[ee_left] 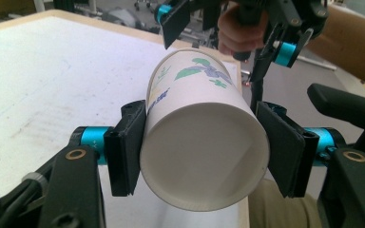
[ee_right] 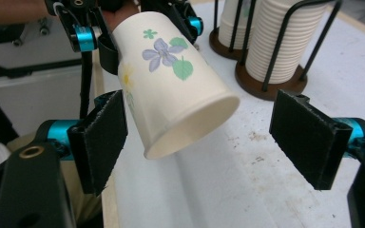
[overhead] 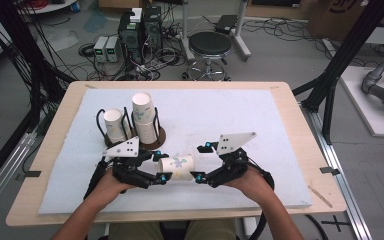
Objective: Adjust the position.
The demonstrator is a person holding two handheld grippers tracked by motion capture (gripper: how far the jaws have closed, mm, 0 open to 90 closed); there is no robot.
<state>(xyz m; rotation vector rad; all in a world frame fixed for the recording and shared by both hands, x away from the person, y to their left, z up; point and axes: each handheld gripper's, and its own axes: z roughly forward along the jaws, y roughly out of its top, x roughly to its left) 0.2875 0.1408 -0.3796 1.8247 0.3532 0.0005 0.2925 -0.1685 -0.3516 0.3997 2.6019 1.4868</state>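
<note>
The left gripper (overhead: 158,166) was clamped on a white paper cup printed with purple flowers and green leaves (overhead: 177,167), holding it on its side above the white foam mat (overhead: 240,110). The right gripper (overhead: 203,162) stood with jaws apart around the cup's open end, pads seemingly clear of it. Two black wire holders with stacked white cups (overhead: 132,125) stood behind.

High view overhead facing forward-down, two jaw-mounted close views facing each other, all sharing the paper cup (overhead: 176,167).
</note>
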